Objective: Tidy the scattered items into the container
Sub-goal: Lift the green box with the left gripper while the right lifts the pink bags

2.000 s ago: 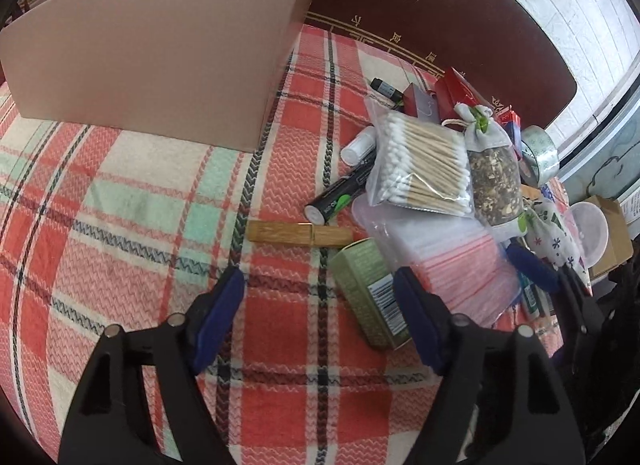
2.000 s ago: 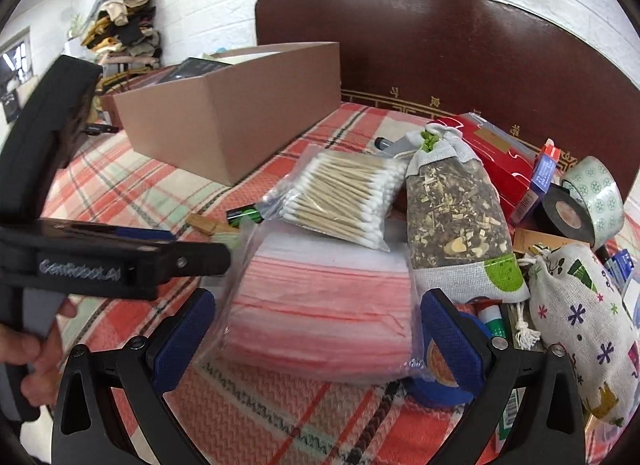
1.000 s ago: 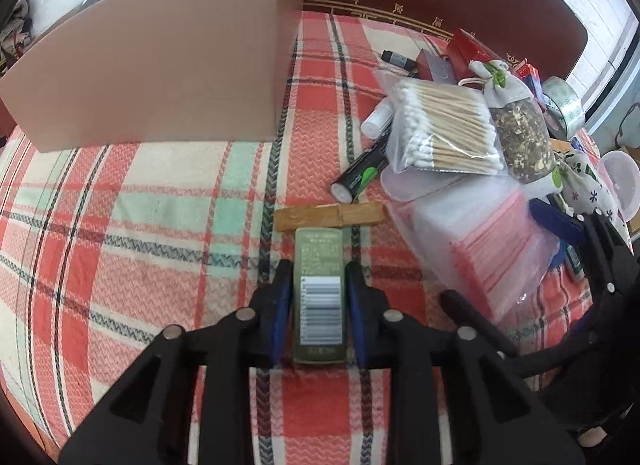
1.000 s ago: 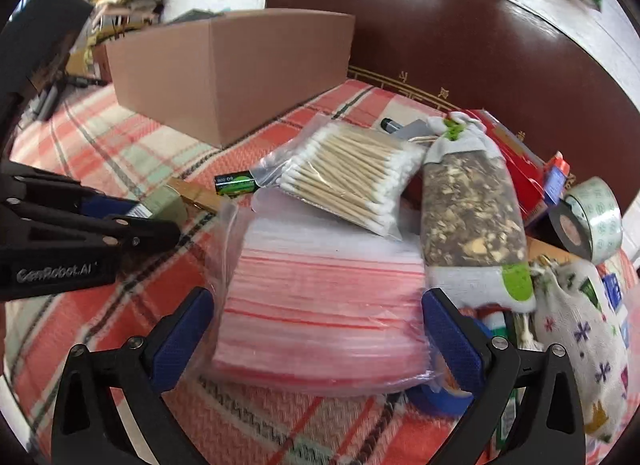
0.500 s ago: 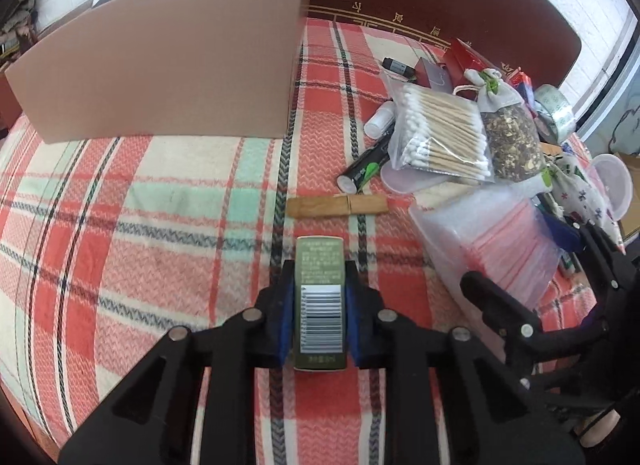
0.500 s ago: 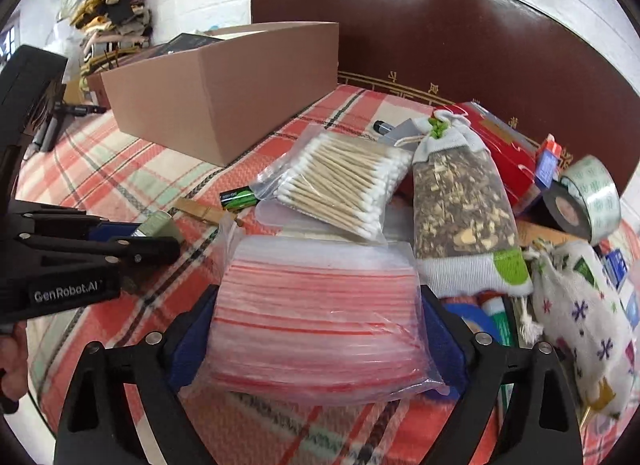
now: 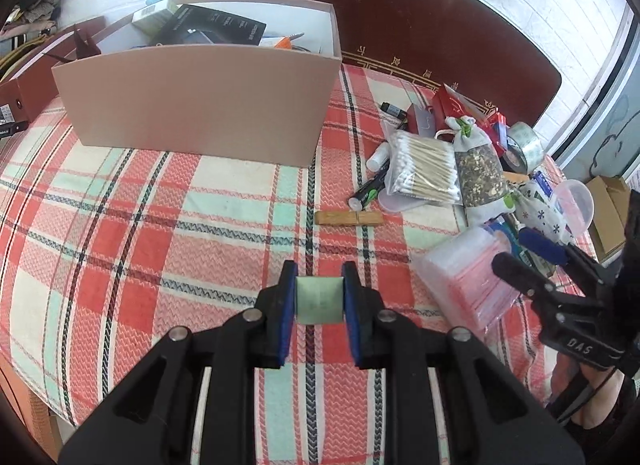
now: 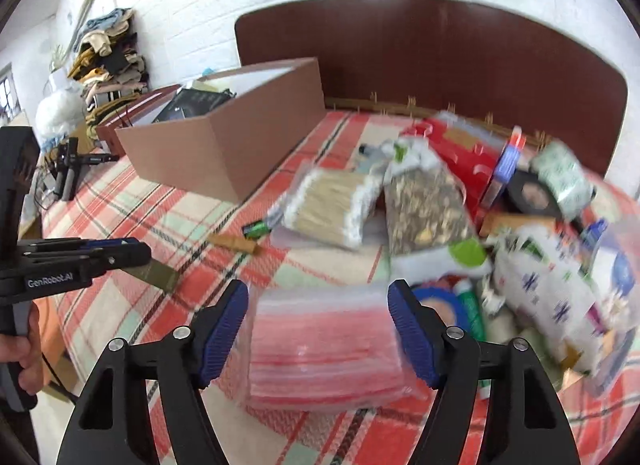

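Left wrist view: left gripper point(image 7: 319, 301) is clenched on a small green box point(image 7: 319, 300), lifted above the plaid cloth point(image 7: 160, 225); no label readable from this end. Right gripper point(image 7: 532, 253) shows at right edge with "DAS" printed on its body; in the right wrist view the left one reads "GenRobot.AI". Right gripper point(image 8: 318, 323) jaws are closing around a bag stack point(image 8: 326, 345) of clear pink-striped zip bags, pads pressing its sides, stack off the cloth. Cardboard box point(image 7: 200, 105), the container, sits at the far left of the cloth, already holding a black package point(image 7: 208, 27) with white text too small to read. Between grippers and pile: wooden clip point(image 7: 348, 218) and a battery point(image 7: 364, 195), black-green. Pile at right: cotton swabs point(image 7: 420, 169), herb sachet point(image 7: 478, 175), red box point(image 7: 456, 105), tape roll point(image 7: 526, 143), printed pouch point(image 7: 538, 205). Right wrist view is motion-blurred on the pile. Dark headboard point(image 7: 400, 17) stands behind.
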`<state>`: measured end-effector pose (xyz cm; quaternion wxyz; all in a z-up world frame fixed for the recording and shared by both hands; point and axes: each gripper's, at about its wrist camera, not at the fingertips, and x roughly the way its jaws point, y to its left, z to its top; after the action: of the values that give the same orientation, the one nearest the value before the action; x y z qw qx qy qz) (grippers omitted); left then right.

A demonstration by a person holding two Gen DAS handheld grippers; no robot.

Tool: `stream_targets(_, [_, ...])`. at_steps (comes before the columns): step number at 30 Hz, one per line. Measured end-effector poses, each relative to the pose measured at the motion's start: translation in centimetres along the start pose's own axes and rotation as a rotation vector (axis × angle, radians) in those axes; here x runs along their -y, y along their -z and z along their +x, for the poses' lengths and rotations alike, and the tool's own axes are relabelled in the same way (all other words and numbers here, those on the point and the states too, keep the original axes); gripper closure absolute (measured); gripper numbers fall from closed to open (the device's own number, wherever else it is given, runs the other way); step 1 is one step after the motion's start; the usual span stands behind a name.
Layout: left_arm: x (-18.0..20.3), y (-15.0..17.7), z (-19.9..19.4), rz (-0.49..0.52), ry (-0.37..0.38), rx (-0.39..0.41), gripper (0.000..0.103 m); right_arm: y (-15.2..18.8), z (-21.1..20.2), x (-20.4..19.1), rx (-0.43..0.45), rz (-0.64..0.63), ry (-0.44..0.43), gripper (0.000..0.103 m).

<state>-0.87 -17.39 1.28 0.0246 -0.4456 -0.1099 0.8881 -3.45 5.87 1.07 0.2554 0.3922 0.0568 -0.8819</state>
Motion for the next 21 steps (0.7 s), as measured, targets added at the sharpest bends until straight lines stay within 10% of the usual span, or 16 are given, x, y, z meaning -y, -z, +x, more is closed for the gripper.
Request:
stream_targets(8, [-0.5, 0.7, 1.0, -0.003, 0.016, -0.019, 0.081, 1.0, 4.4, -1.5, -0.124, -0.129, 0.123, 0.000])
stream_targets(21, [-1.0, 2.0, 3.8, -0.002, 0.034, -0.097, 0.081, 1.0, 4.8, -1.4, -0.129, -0.103, 0.081, 0.009])
